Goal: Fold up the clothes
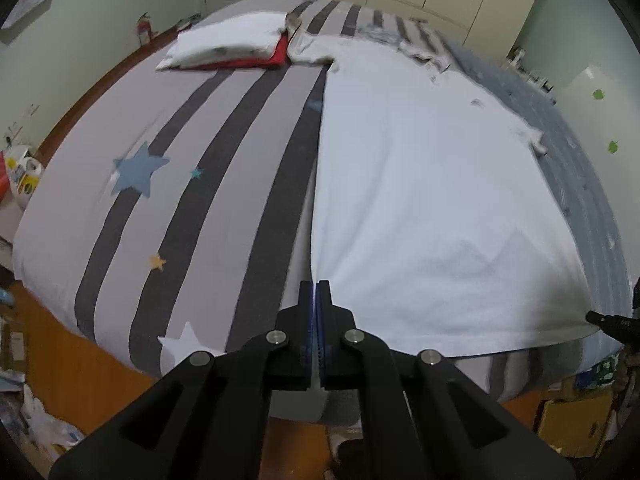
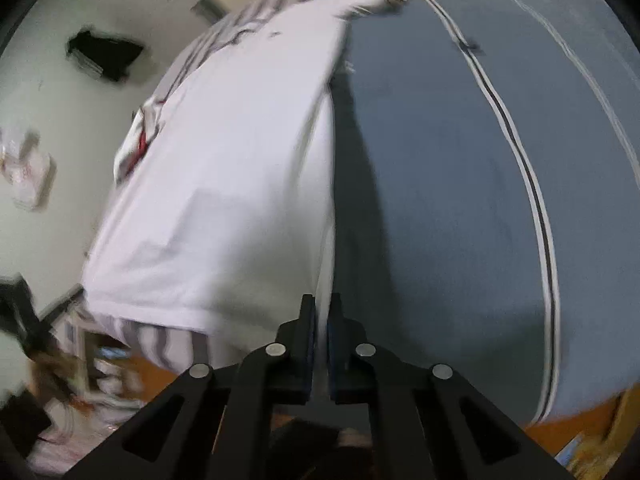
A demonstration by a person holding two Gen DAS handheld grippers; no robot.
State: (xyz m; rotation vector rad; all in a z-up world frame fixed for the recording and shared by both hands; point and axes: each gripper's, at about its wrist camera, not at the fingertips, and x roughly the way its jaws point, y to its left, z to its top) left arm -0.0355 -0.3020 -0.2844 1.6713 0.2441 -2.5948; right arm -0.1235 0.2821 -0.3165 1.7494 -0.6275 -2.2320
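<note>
Both tools pinched on white shirt (image 1: 432,200), left tool (image 1: 316,292), right tool (image 2: 322,308).

The black two-finger right gripper (image 2: 320,300) is reaching up from the bottom of the blurred view, its blue-padded jaws pinching the near edge of a large white cotton shirt (image 2: 224,184). The shirt is stretching away over a bed, one sleeve trailing toward the top. Right of it, a slate-blue bedspread (image 2: 432,168) with a thin dark-and-white piping line is filling the frame.
</note>
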